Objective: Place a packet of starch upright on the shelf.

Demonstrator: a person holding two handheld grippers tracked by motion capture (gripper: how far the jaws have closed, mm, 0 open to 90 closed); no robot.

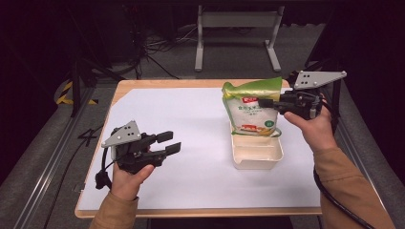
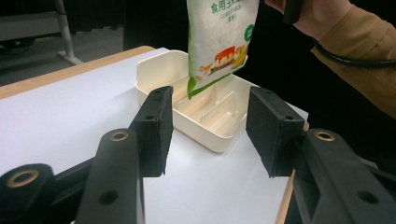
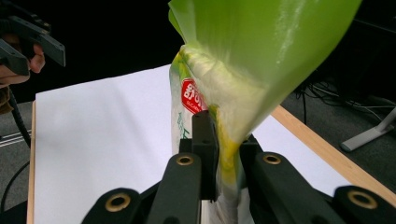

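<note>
Right gripper (image 1: 270, 103) pinched on green-and-white bag (image 1: 250, 109), held upright with lower end in cream box (image 1: 257, 153) at right of tabletop (image 1: 191, 124). Left gripper (image 1: 171, 142) spread, holding nothing, well apart at near left, aimed toward box.

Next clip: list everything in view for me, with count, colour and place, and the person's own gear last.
bag: 1, green and white, hanging upright over the box's far end, its lower corner inside
box: 1, cream, divided, right of table centre
white sheet: 1, covering the tabletop
table: 1, wooden edge showing
metal stand: 1, grey, on the floor behind
right gripper: 1, black, pinching the bag's edge
left gripper: 1, black, jaws apart, nothing between, near left
</note>
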